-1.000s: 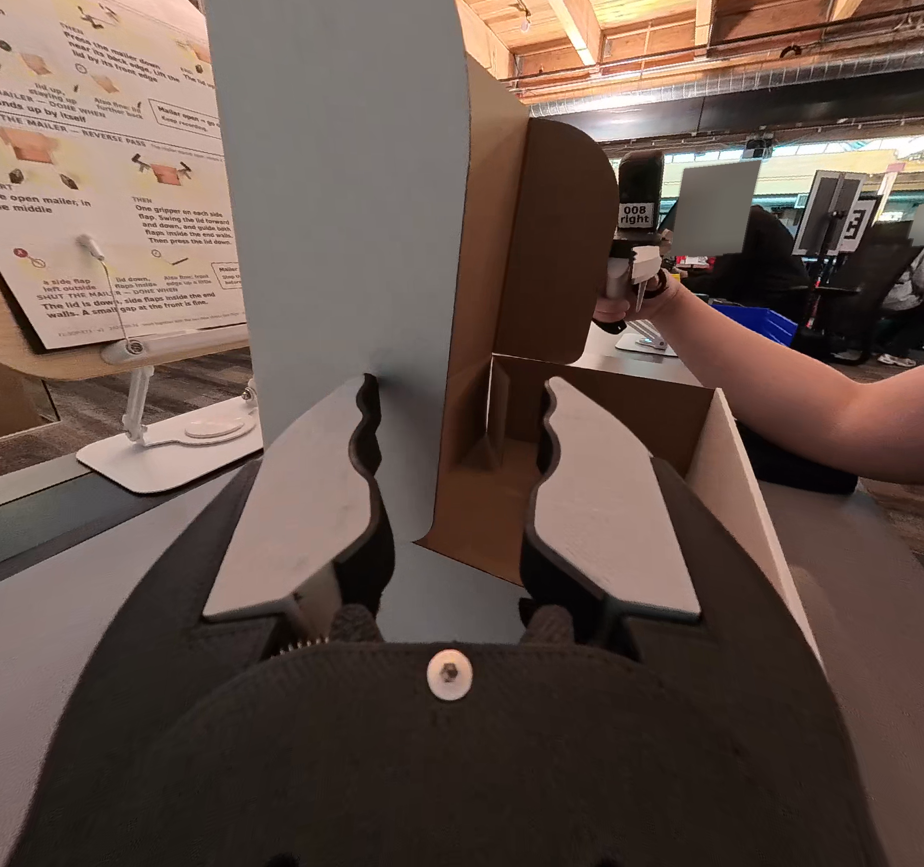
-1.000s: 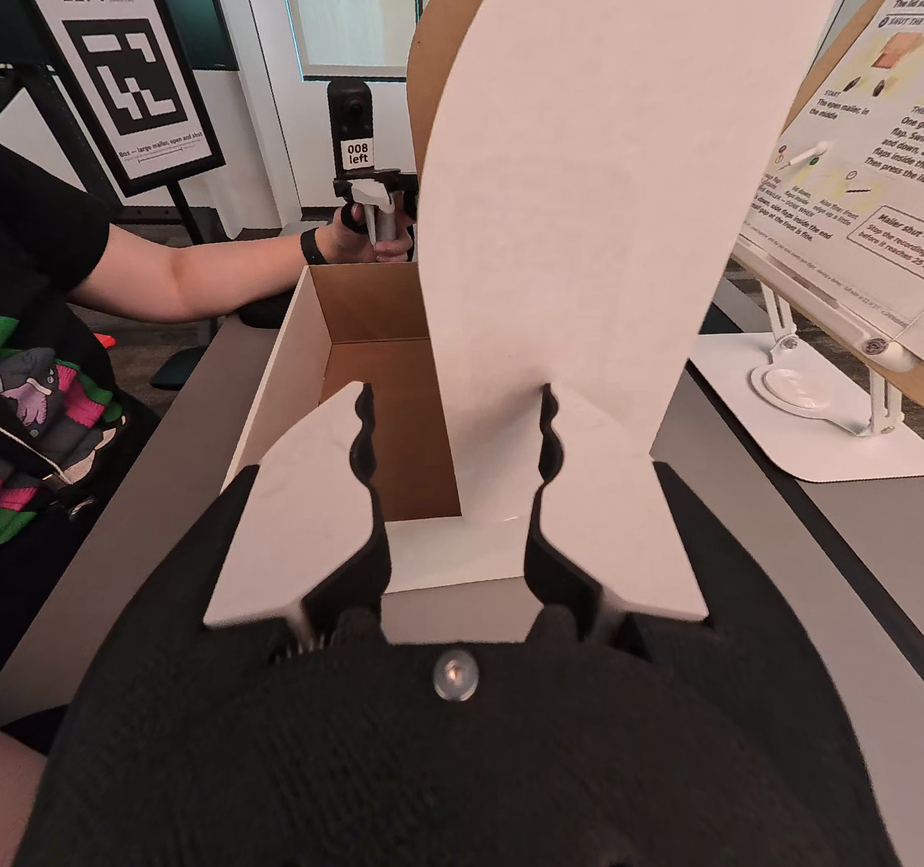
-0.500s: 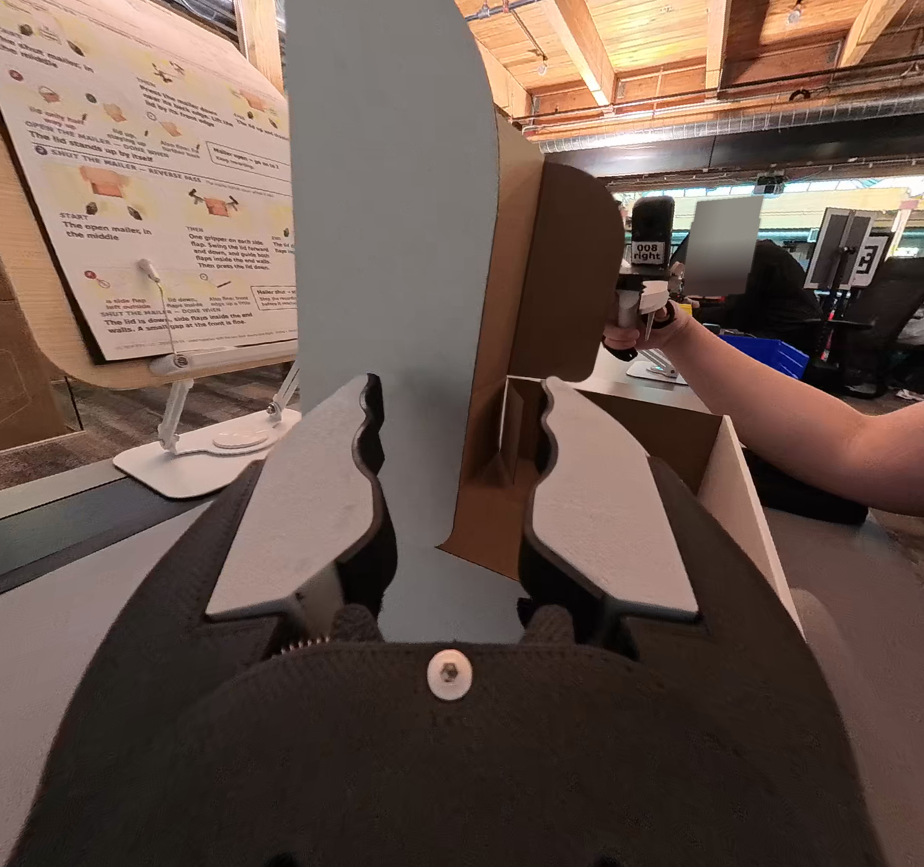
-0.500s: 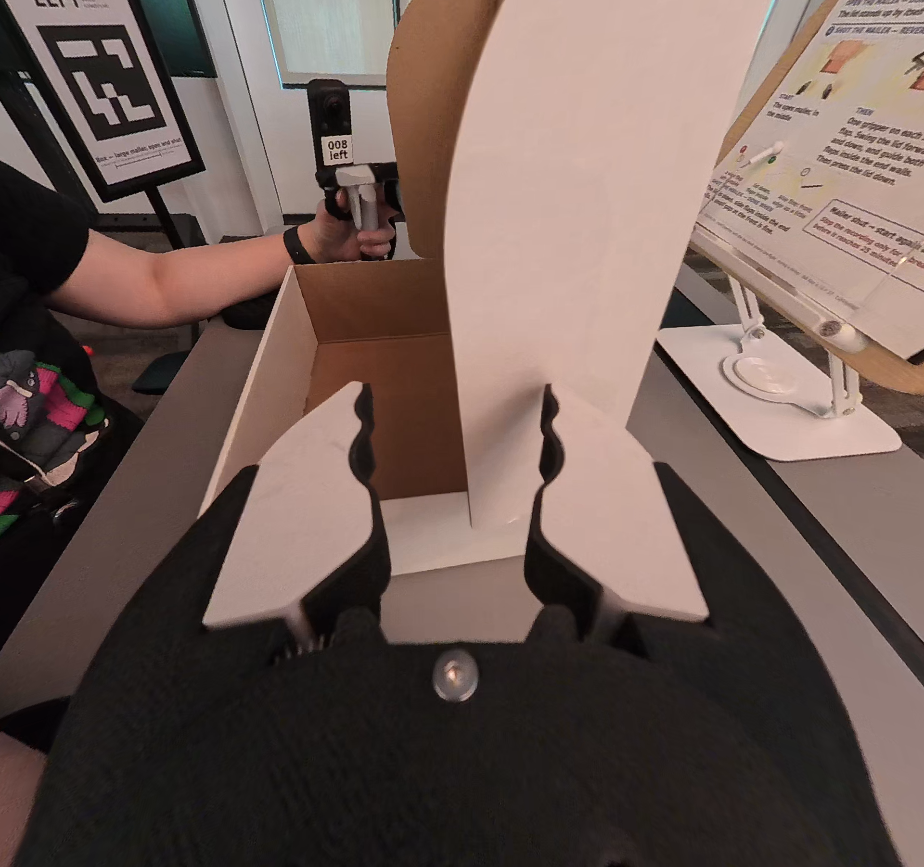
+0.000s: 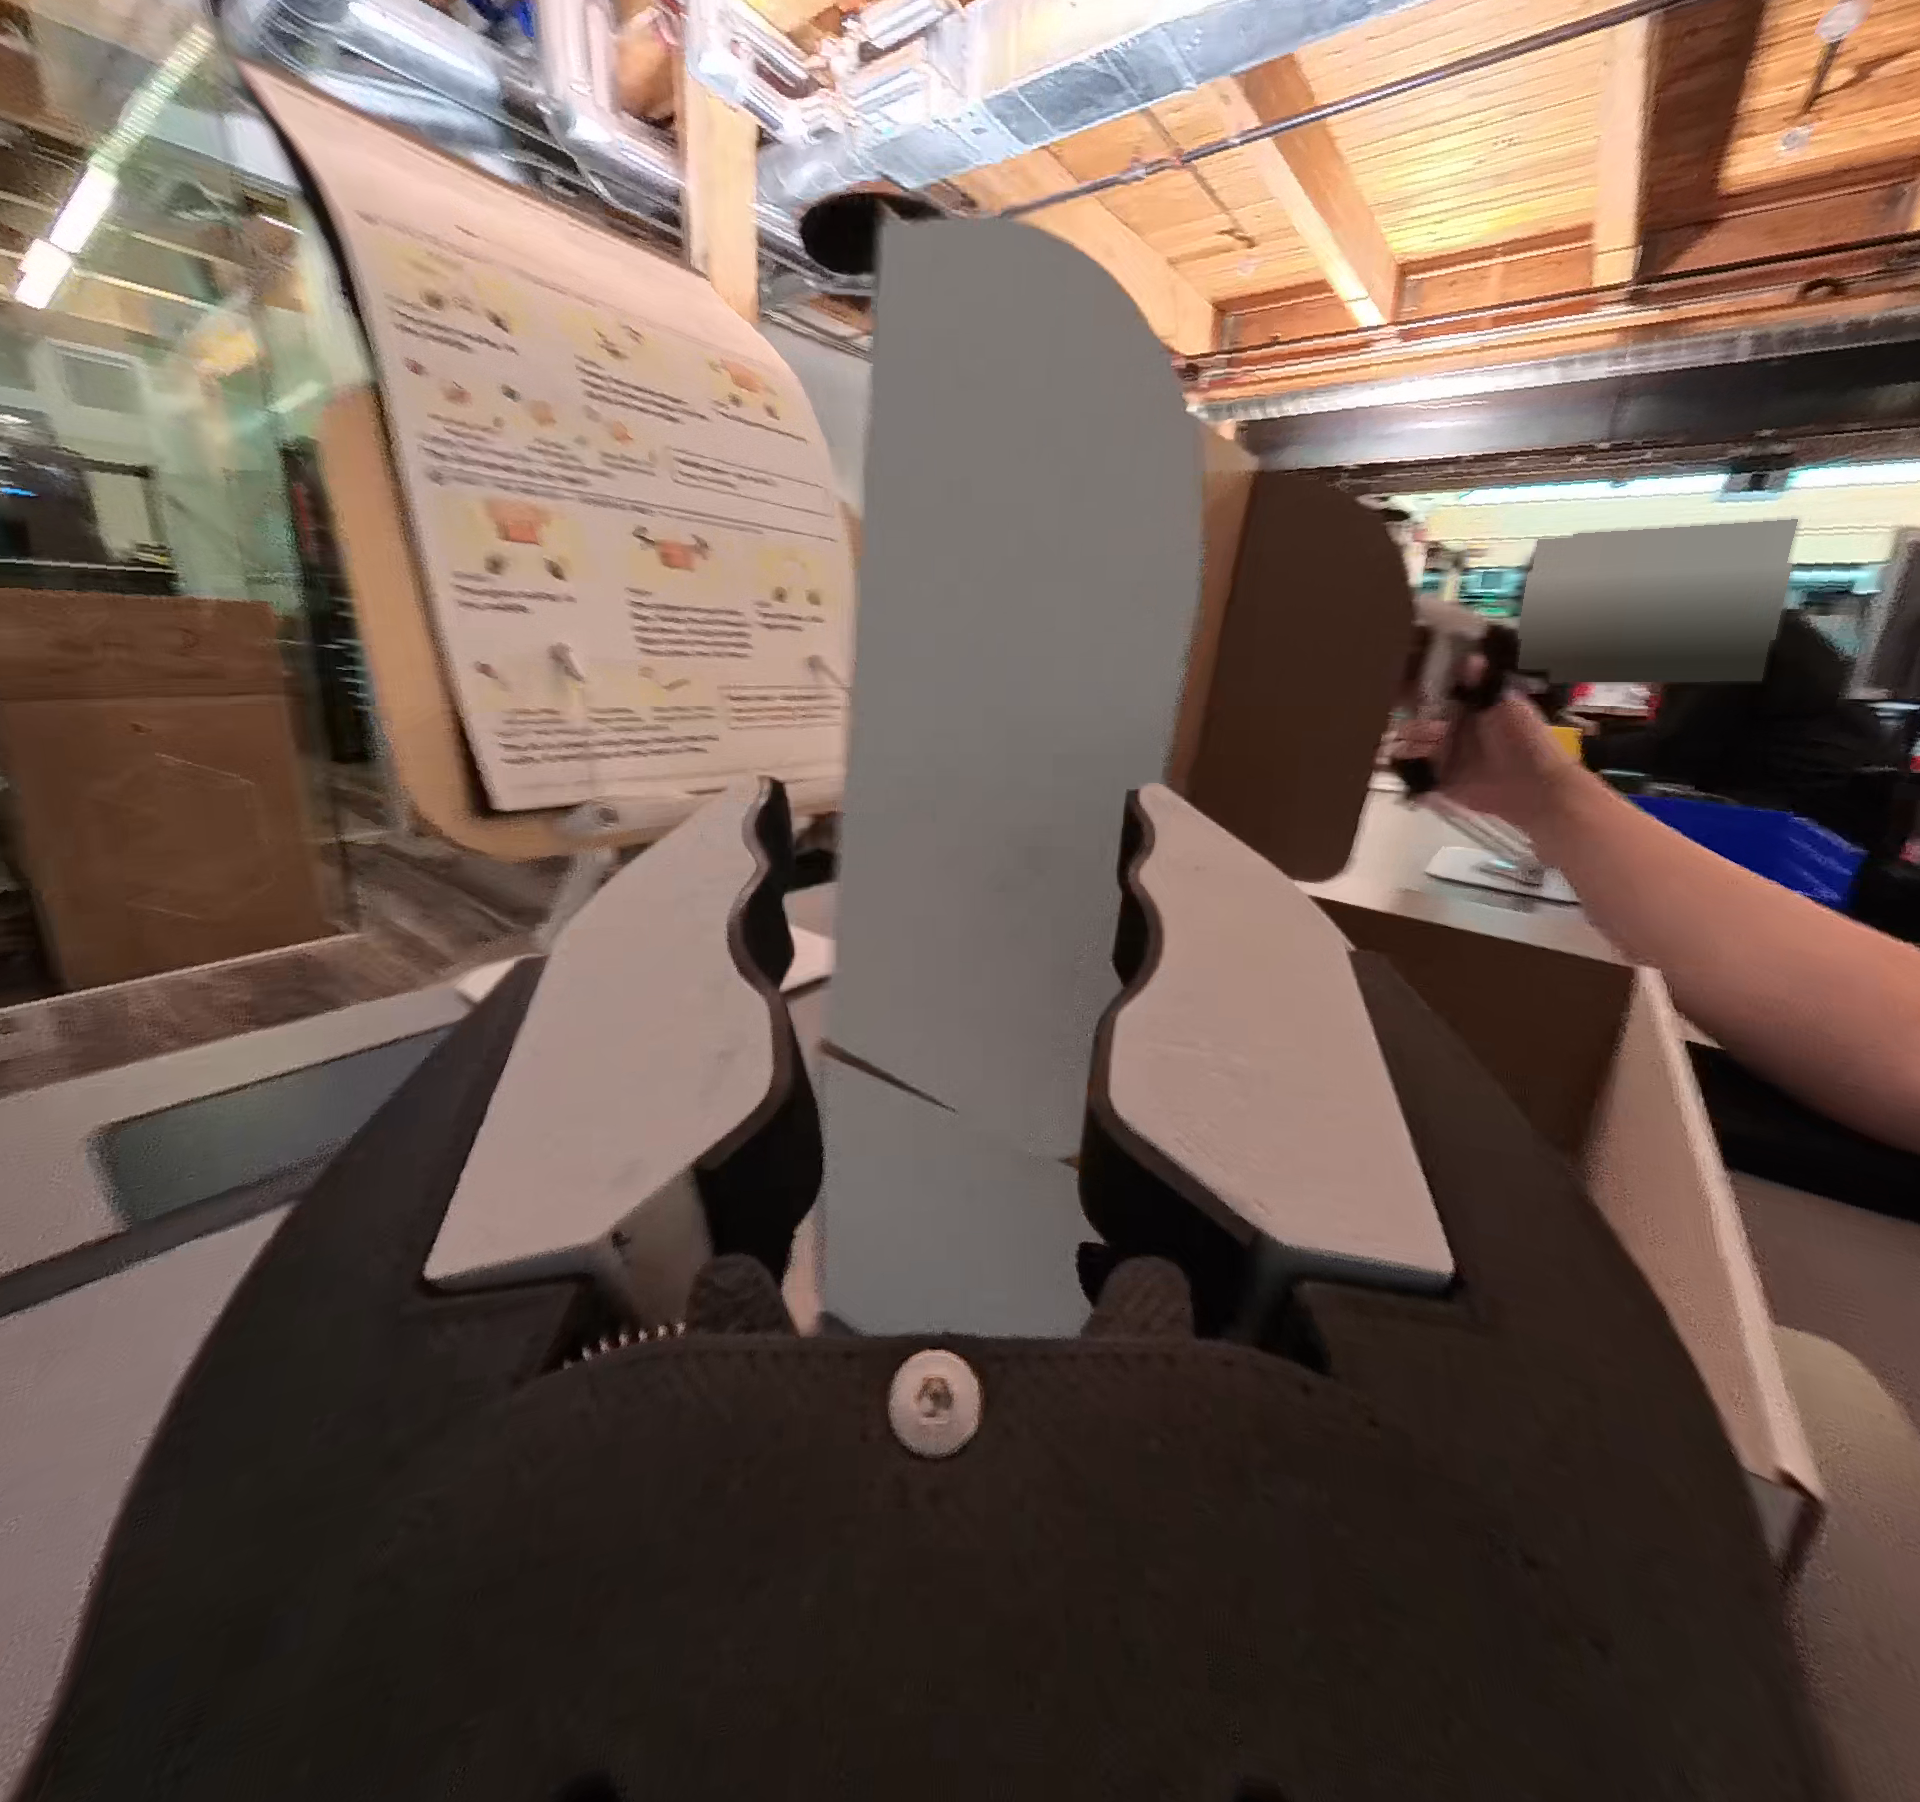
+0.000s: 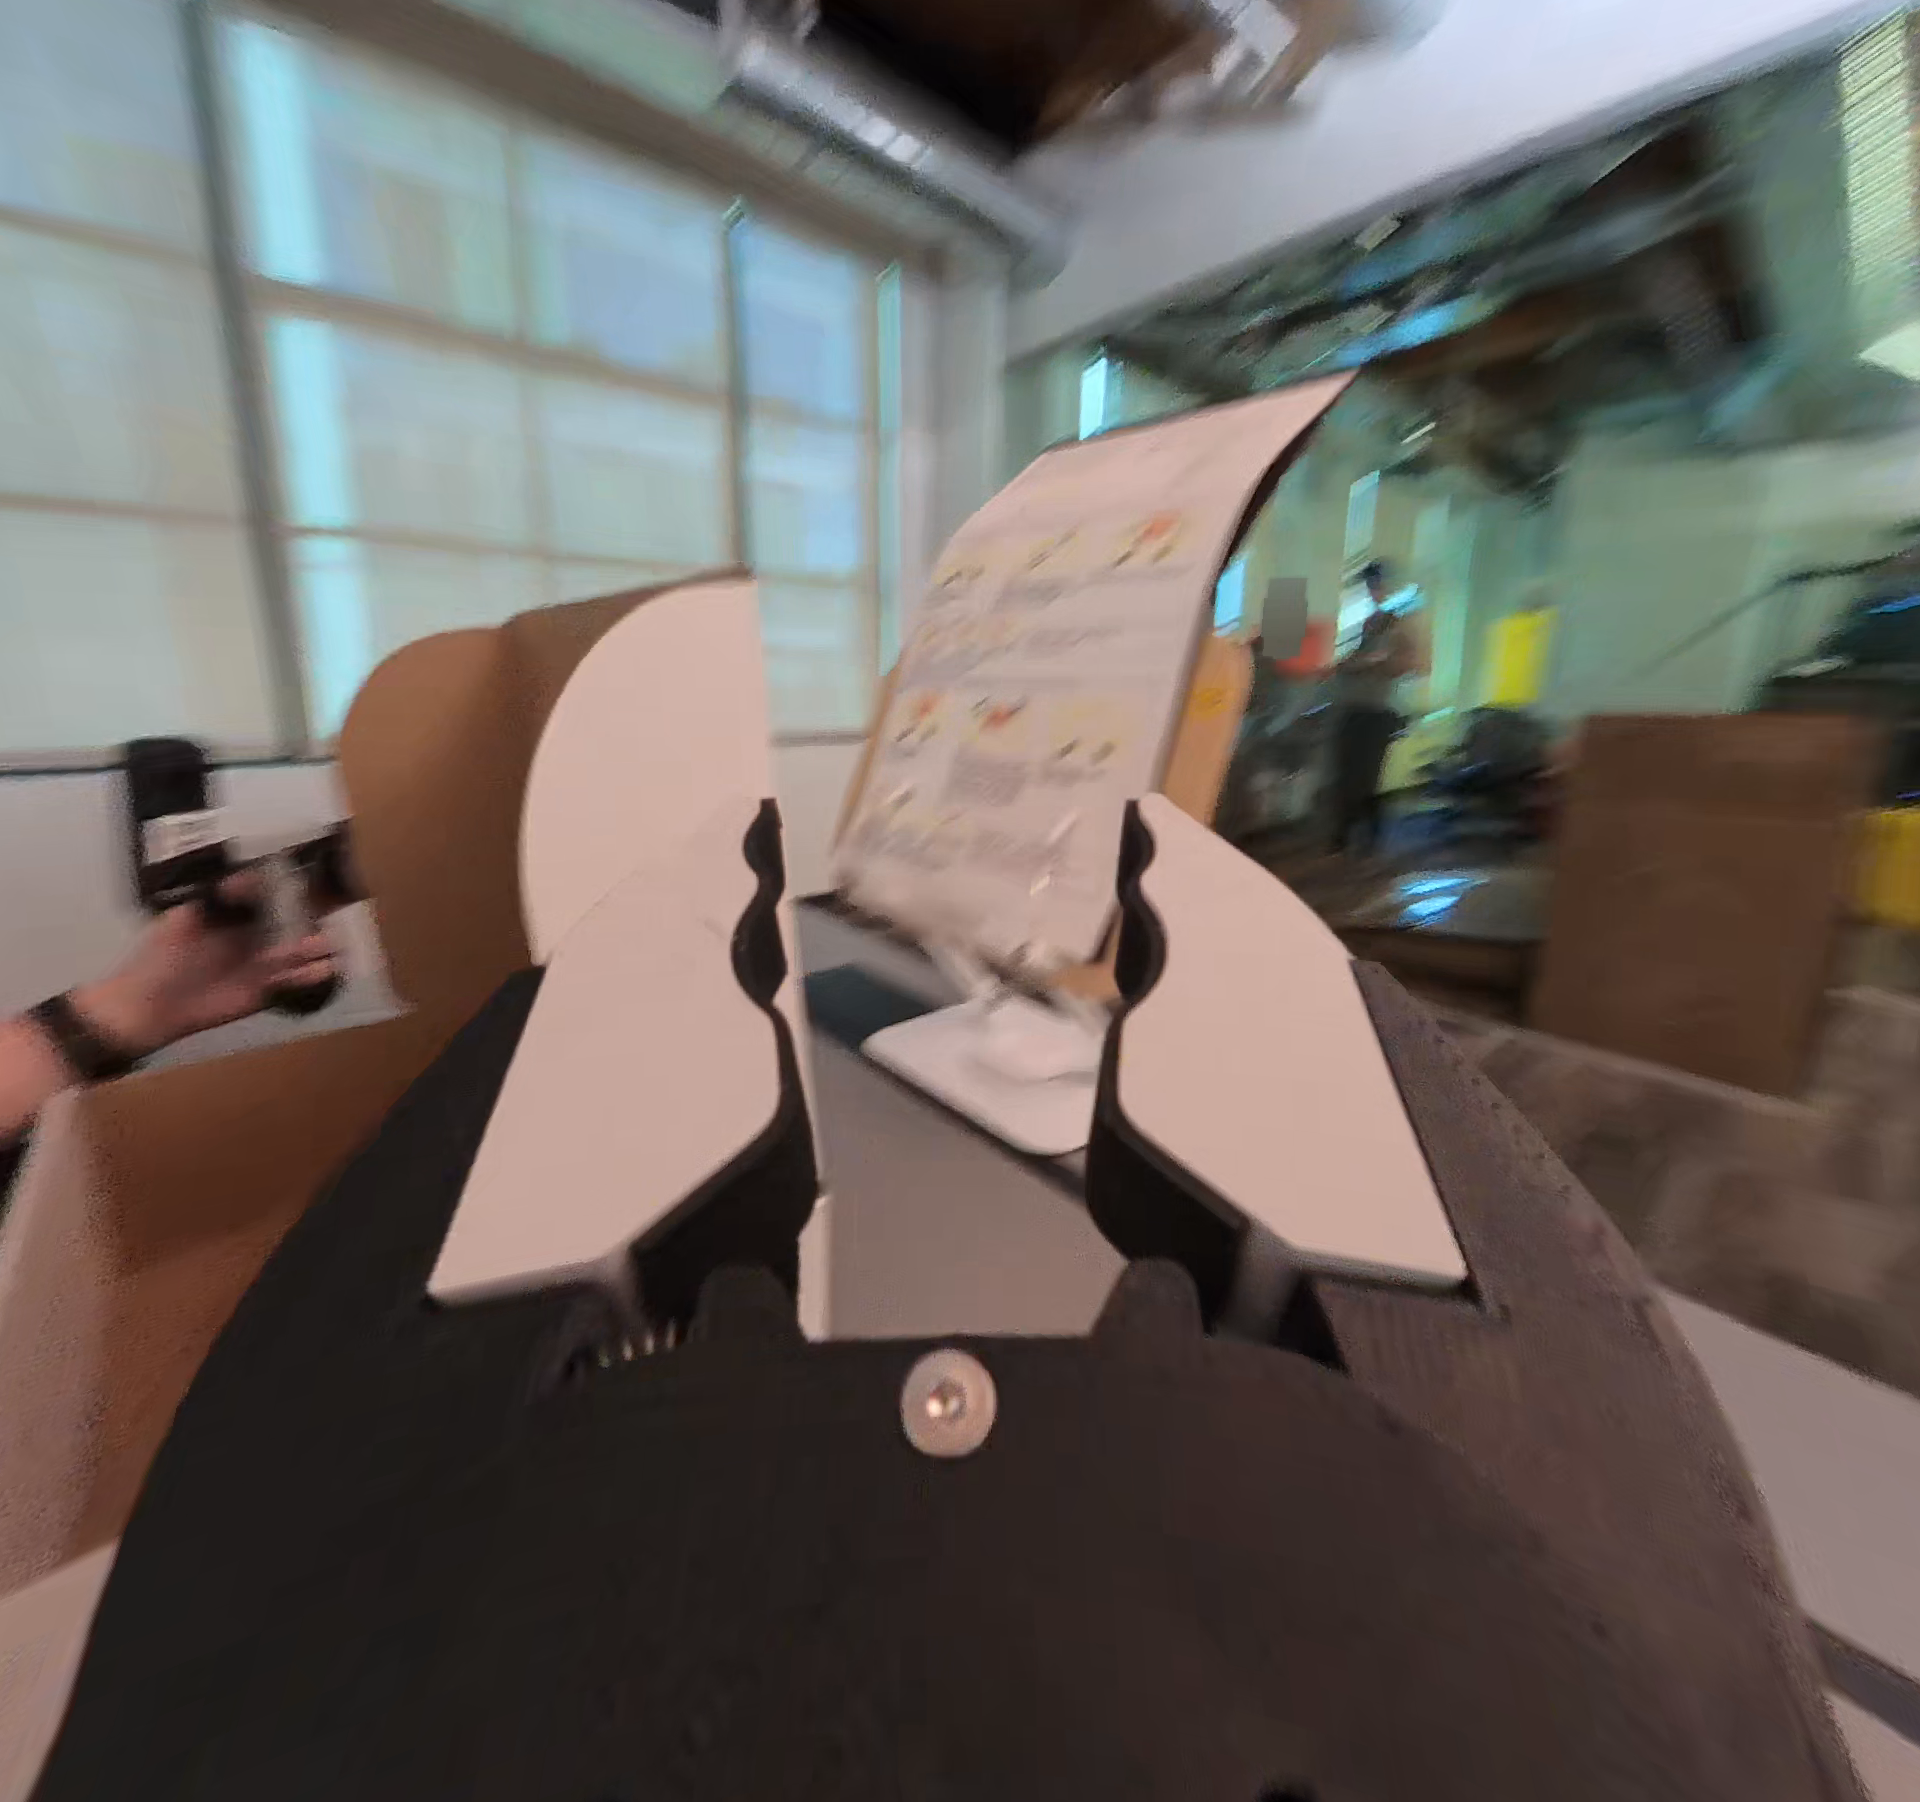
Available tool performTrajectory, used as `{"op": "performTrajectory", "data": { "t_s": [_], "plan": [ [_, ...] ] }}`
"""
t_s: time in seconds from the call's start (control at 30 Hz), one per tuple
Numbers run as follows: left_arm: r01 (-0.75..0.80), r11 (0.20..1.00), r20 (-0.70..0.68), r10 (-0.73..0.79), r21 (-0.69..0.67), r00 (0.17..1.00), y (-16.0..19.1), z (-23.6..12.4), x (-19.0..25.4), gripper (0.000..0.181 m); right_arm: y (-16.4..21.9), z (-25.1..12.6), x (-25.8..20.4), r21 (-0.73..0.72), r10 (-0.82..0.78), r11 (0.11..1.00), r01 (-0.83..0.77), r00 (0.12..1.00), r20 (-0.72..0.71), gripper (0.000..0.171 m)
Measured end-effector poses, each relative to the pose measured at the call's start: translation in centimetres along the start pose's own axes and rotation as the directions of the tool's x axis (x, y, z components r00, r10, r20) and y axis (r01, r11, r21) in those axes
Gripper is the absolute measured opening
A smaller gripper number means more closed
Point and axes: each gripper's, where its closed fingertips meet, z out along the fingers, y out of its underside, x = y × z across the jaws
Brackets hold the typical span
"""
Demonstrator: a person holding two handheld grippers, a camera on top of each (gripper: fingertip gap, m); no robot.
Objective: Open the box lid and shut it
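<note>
**Both flaps loose, lid may flop**

The left hand-held gripper (image 5: 951,921), at frame centre, is spread around the grey flap (image 5: 1023,713) without pinching. The right hand-held gripper (image 6: 945,931) is spread too; its white flap (image 6: 655,755) stands left of it. The box (image 5: 1662,1108) sits lower right on the desk (image 5: 62,1337). Unheld, flaps could miss the walls.

Your work surface: one grey table (image 5: 62,1420), matte top with a dark strip along its far side. On it you have:
- one open cardboard box (image 5: 1662,1181), white outside, brown inside, resting directly on the tabletop;
- one white stand base (image 6: 997,1056) carrying the tilted instruction board (image 5: 603,589), just beyond the dark strip.
</note>
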Motion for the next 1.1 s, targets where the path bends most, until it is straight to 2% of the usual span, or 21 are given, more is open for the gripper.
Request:
{"op": "performTrajectory", "data": {
  "t_s": [0.07, 0.13, 0.27, 0.37, 0.5, 0.63, 0.73, 0.83, 0.93, 1.0, 1.1],
  "plan": [
    [-0.02, 1.0, 0.053, 0.019, 0.022, 0.998, -2.4, -0.5, -1.7, 0.06, -1.7, -1.2, 1.7, 0.018, -0.092, 0.995, 0.097, 0.982, -0.166, 0.06],
    [-0.055, 0.996, 0.072, 0.05, 0.068, 0.996, -6.0, -0.8, -2.5, 0.06, -2.2, -2.4, 3.7, -0.061, -0.218, 0.976, 0.21, 0.916, -0.337, 0.06],
    [-0.172, 0.979, 0.172, 0.152, 0.112, 0.973, -12.4, -0.6, -4.6, 0.055, -2.0, -3.1, 4.9, -0.206, -0.377, 0.926, 0.316, 0.812, -0.446, 0.06],
    [-0.161, 0.983, 0.216, 0.139, 0.089, 0.967, -14.7, 0.1, -6.5, 0.055, -1.3, -2.3, 5.1, -0.238, -0.38, 0.923, 0.301, 0.808, -0.451, 0.06],
    [-0.127, 0.992, 0.215, 0.12, 0.02, 0.969, -13.5, 0.4, -7.7, 0.058, -0.2, -1.1, 4.6, -0.224, -0.374, 0.925, 0.306, 0.831, -0.412, 0.056],
    [-0.155, 0.986, 0.152, 0.162, -0.055, 0.975, -9.7, 0.3, -7.9, 0.052, -0.5, -0.7, 4.2, -0.101, -0.31, 0.95, 0.294, 0.863, -0.4, 0.048],
    [-0.084, 0.989, 0.11, 0.098, -0.125, 0.989, -7.8, 0.4, -8.3, 0.049, -0.2, -1.1, 4.9, -0.06, -0.268, 0.962, 0.268, 0.864, -0.427, 0.042],
    [0.048, 0.999, -0.007, -0.048, -0.005, 0.999, -8.8, 0.8, -7.1, 0.04, 0.9, -1.3, 5.3, -0.122, -0.322, 0.946, 0.299, 0.838, -0.44, 0.036],
    [0.292, 0.946, -0.225, -0.256, 0.143, 0.94, -10.9, 0.6, -5.8, 0.035, 1.6, -1.0, 5.2, -0.196, -0.438, 0.899, 0.392, 0.783, -0.443, 0.026],
    [0.35, 0.916, -0.318, -0.277, 0.198, 0.907, -11.8, 0.1, -5.4, 0.029, 2.1, -0.4, 5.1, -0.202, -0.453, 0.891, 0.406, 0.78, -0.431, 0.023],
    [0.308, 0.927, -0.303, -0.236, 0.216, 0.923, -11.4, 0.1, -5.8, 0.023, 3.1, 0.5, 5.0, -0.199, -0.419, 0.908, 0.369, 0.814, -0.403, 0.022]
  ]
}}
